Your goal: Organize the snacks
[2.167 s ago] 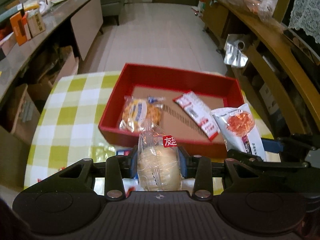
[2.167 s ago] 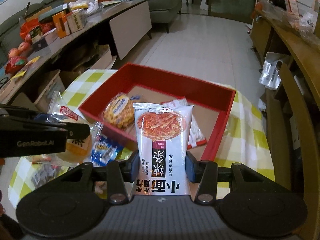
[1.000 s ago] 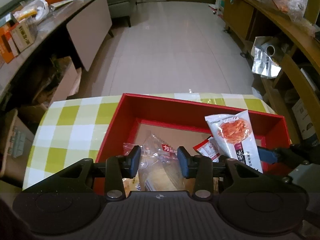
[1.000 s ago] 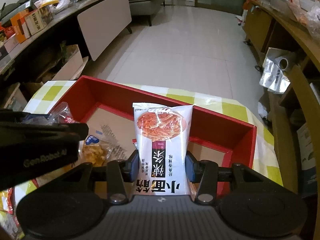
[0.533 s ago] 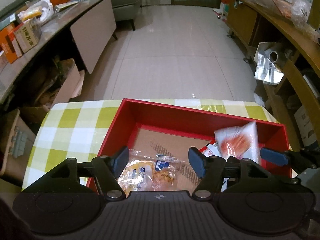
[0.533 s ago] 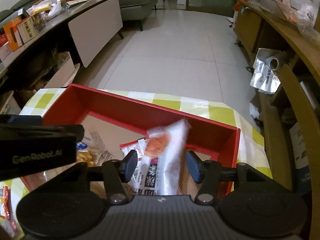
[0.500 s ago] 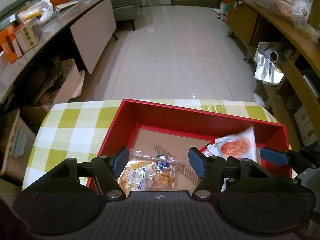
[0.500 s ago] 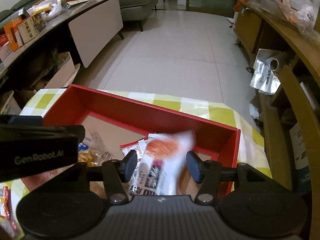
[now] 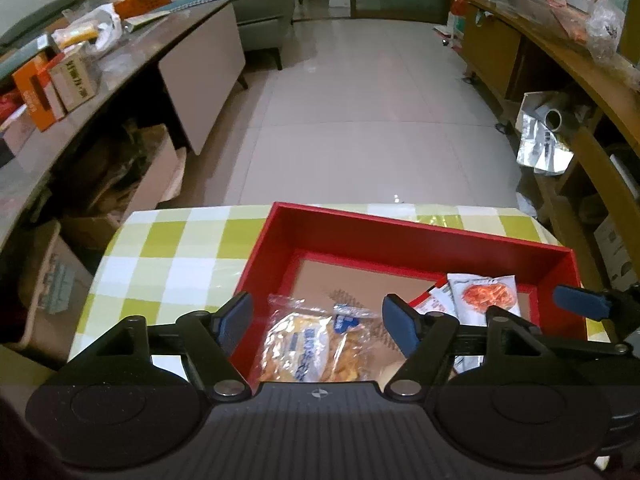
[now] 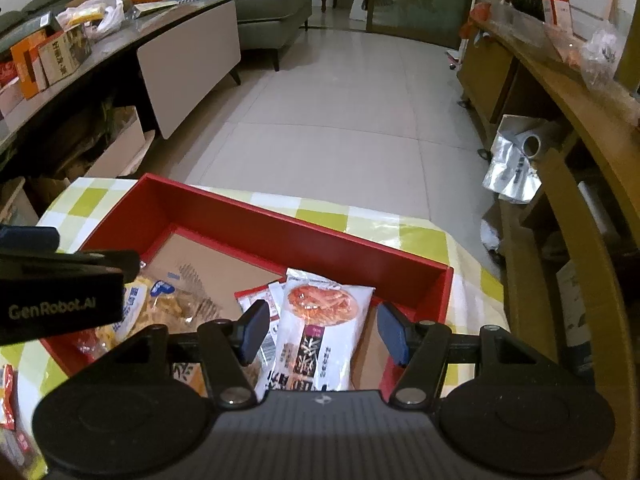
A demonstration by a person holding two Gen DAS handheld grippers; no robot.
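A red tray (image 9: 400,236) (image 10: 248,216) with a cardboard floor sits on the green-checked table. My left gripper (image 9: 316,322) hovers over its near left part with jaws opening; a clear bag of yellow snacks (image 9: 308,348) (image 10: 160,304) lies loose below them, untouched. My right gripper (image 10: 324,332) hangs over the tray's right part, jaws also opening. The white packet with the orange picture (image 10: 320,332) (image 9: 486,294) lies flat in the tray between the right pads, free of them. A small red-and-white packet (image 10: 260,300) lies beside it.
The tablecloth (image 9: 172,248) shows left of the tray, and its far edge drops to a tiled floor (image 9: 360,100). Loose snack packets (image 10: 6,396) lie on the table at the near left. A cluttered counter (image 9: 60,68) runs along the left, wooden shelving (image 10: 560,120) along the right.
Both grippers came over the tray and opened. The clear bag dropped from the left jaws and the white packet fell flat from the right jaws into the tray.
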